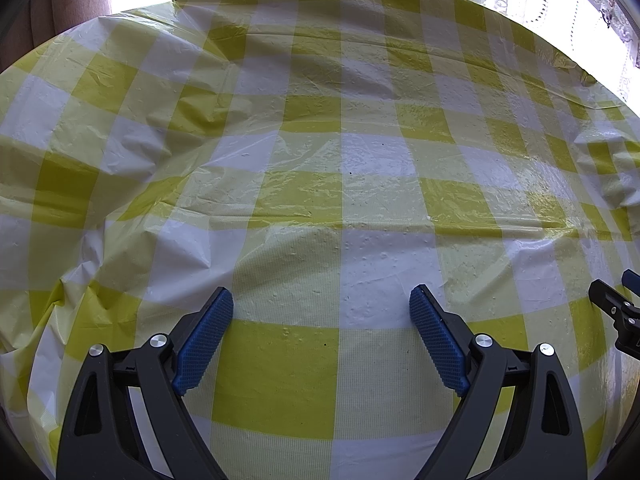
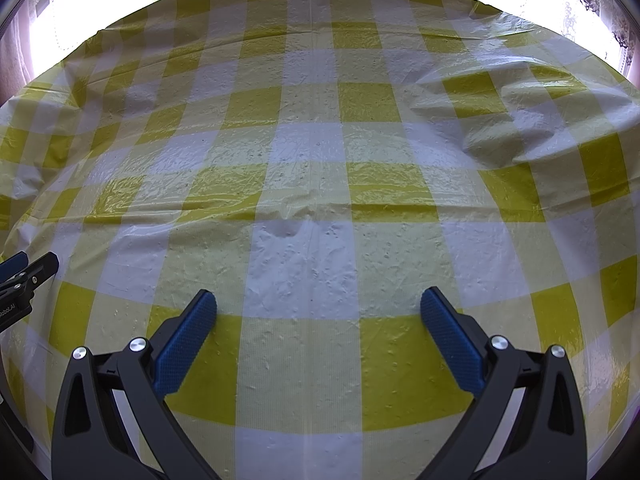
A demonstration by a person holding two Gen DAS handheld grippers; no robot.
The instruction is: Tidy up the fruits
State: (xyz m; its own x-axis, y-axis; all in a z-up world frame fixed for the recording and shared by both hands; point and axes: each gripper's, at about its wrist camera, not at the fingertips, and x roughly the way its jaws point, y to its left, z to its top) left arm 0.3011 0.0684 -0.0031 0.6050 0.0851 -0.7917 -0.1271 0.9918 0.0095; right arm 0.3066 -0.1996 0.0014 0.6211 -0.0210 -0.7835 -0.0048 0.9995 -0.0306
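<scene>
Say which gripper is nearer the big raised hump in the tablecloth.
The right gripper: the hump rises ahead to its right, while the left gripper sits on its other side. Both stand open, empty.

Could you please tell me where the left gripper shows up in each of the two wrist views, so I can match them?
Left wrist view: the left gripper fills the bottom foreground, blue fingers spread apart, nothing between them.
Right wrist view: only its tip pokes in at the left edge.
Shared landmark: the yellow-and-white checked tablecloth, with the bright curtained window beyond its far edge.
</scene>
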